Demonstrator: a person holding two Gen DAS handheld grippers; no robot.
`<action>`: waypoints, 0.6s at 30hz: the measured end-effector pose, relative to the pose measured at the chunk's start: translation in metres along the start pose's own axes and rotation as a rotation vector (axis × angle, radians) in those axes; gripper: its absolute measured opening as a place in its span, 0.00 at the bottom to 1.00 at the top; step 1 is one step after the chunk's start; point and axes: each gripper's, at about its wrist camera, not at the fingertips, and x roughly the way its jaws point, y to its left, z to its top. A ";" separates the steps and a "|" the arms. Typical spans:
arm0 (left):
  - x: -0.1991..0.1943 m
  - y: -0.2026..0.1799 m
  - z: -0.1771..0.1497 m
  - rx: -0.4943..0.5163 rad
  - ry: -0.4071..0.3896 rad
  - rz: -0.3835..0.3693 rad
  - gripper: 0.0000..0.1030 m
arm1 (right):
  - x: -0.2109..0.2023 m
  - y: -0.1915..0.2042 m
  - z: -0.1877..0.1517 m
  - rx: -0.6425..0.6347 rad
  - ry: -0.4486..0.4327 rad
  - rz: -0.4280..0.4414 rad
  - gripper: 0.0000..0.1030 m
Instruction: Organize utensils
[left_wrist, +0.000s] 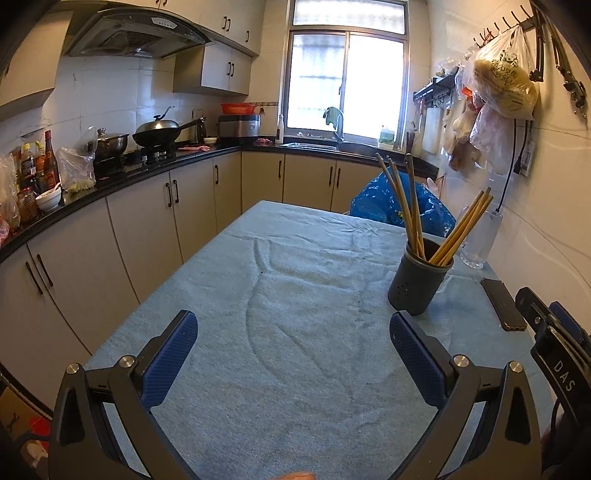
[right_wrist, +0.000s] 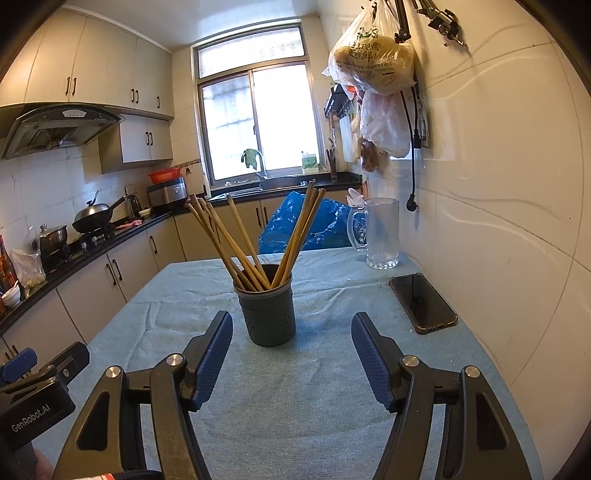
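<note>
Above a table (right_wrist: 332, 406) covered with a pale blue cloth, the two grippers are held side by side, both angled gently downward. The left gripper (left_wrist: 293, 354) is shown with its jaws spread wide and nothing between its blue ribbed pads (left_wrist: 170, 362); only bare cloth lies beneath it. The right gripper (right_wrist: 291, 354) is likewise held wide and empty, its jaws framing the near side of a dark grey holder (right_wrist: 265, 314) without touching it. The holder, a perforated cylindrical cup, stands upright near the middle of the table and is filled with wooden chopsticks (right_wrist: 255, 243), which lean outward in two loose bundles, one to each side, their tips fanned above the rim. In the left wrist view the same holder is seen just beyond the right-hand pad. A black phone (right_wrist: 423, 302) lies flat near the wall, and a clear glass jug (right_wrist: 380, 232) is placed at the far edge.
</note>
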 end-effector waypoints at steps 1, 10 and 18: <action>0.000 0.000 0.000 -0.001 0.003 -0.001 1.00 | 0.000 0.001 0.000 -0.001 -0.001 0.000 0.69; 0.001 -0.002 0.000 -0.002 0.010 0.000 1.00 | 0.000 0.002 0.000 -0.004 0.002 0.000 0.70; 0.003 -0.002 -0.004 0.001 0.019 -0.002 1.00 | 0.000 0.002 0.000 -0.004 0.002 0.000 0.70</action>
